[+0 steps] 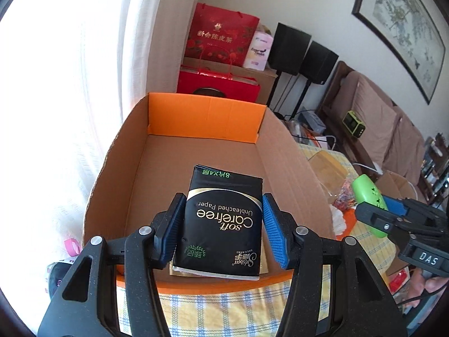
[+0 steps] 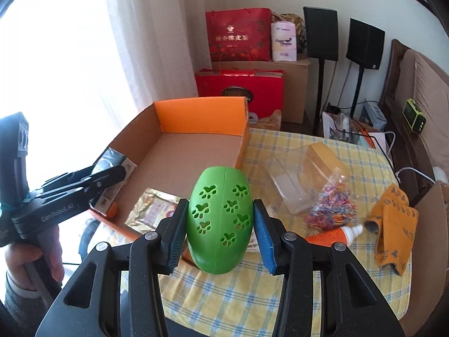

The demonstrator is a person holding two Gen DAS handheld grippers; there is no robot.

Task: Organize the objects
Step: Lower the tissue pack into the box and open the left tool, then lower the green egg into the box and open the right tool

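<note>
A black tissue pack (image 1: 223, 221) sat clamped between the blue pads of the left hand-held gripper (image 1: 221, 226), held above the near end of an open cardboard box (image 1: 289, 151) with a gold foil packet (image 2: 153, 210) on its floor. The right hand-held gripper (image 2: 220, 224) gripped a green egg-shaped case (image 2: 220, 220) with paw-print cutouts, over the table's yellow checked cloth (image 2: 238, 295) just beside the box.

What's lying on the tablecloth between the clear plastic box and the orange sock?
A clear bag of multicoloured elastic bands lies between the clear plastic box and the orange sock, seen in the right wrist view.
</note>
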